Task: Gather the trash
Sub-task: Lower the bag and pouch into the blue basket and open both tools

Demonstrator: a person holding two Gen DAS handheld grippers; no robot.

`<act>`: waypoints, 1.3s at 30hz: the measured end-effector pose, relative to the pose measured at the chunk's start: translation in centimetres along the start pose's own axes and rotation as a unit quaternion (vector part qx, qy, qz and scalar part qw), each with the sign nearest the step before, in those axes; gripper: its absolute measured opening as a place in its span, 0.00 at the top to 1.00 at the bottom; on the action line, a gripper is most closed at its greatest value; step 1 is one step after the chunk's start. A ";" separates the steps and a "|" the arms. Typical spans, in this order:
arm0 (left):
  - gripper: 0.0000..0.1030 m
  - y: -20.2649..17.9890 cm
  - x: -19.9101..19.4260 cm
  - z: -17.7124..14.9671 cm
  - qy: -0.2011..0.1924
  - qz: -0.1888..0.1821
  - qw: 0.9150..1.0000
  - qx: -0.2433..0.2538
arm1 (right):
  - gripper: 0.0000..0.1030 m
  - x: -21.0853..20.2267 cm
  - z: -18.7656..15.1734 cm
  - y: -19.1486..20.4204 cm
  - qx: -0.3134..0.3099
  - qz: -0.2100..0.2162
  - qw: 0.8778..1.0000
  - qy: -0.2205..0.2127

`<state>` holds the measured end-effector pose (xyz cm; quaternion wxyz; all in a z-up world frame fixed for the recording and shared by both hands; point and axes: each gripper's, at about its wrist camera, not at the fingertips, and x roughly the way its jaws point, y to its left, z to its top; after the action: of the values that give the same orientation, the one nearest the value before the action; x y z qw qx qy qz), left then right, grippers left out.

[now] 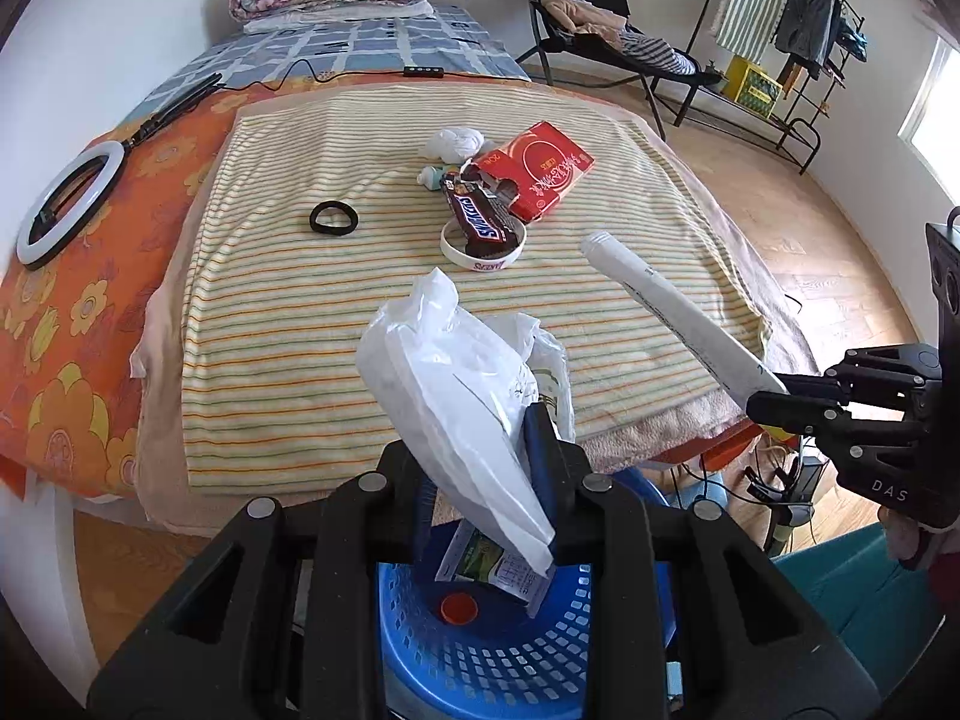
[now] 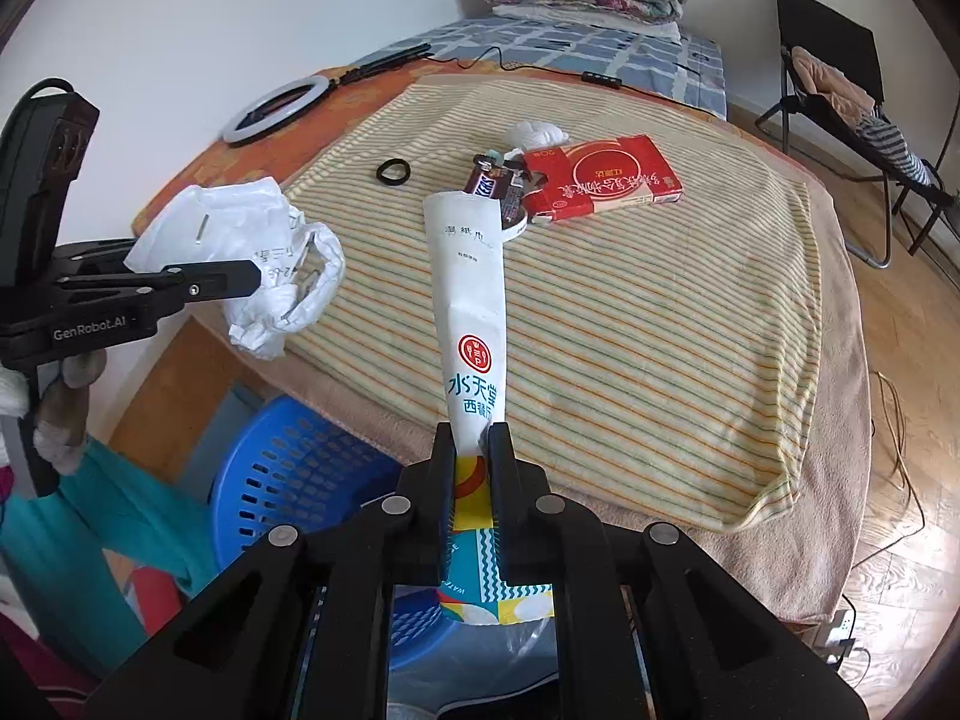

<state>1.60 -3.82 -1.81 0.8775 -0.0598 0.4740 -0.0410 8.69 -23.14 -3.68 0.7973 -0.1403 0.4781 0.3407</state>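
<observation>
Left claw (image 1: pixel 480 468): clamped on a crumpled white plastic bag (image 1: pixel 456 384), held at its lower end; most of the bag stands free above the fingers.
Right claw (image 2: pixel 474 468): pressed together on the lower part of a long white paper sleeve (image 2: pixel 471 300) with blue print; the sleeve juts forward and up, unsupported along most of its length.
Blue basket (image 1: pixel 510 648): directly below the left claw, beside the bed edge; it already contains a printed packet and an orange cap. In the right wrist view it lies below and left of the right claw (image 2: pixel 288 480).
Trash not yet collected: a Snickers wrapper (image 1: pixel 480 219) resting across a white ring, a torn red carton (image 1: pixel 540 171) and a wad of white tissue (image 1: pixel 453 143), all on the striped blanket (image 1: pixel 300 330) on the bed.
Non-trash nearby: a black hair tie (image 1: pixel 333 218) on the blanket and a ring light (image 1: pixel 66 204) on the orange sheet.
Risk 1, bag drift: the bag is light and bulky; released off-centre, it could catch on the basket rim or fall to the floor.
Risk 2, sleeve lever: the long sleeve is gripped near one end; a quick swing could twist it out of the fingers or knock it against the left claw, which is close.
Risk 3, offset release: the right claw appears to be beside the basket, not over it; letting go here would likely miss.
Risk 4, wrong pick: the hair tie could be mistaken for trash.
</observation>
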 end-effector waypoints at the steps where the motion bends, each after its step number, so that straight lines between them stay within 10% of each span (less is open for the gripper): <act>1: 0.74 -0.2 -0.1 -0.5 0.002 0.002 1.000 0.006 | 0.92 -0.2 -0.5 0.4 0.001 0.005 1.000 0.001; 17: 0.74 -0.6 2.1 -8.5 0.078 0.000 0.997 0.027 | 0.92 1.9 -7.2 4.6 -0.006 0.046 0.996 0.075; 39: 0.69 -1.5 5.8 -11.4 0.154 0.001 0.988 0.033 | 0.90 5.4 -8.9 5.5 -0.005 0.060 0.990 0.129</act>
<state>-4.82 -6.79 -12.62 0.7957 -0.0234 0.6019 -0.0640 0.69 -21.78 -12.26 0.7066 -0.1581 0.5824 0.3695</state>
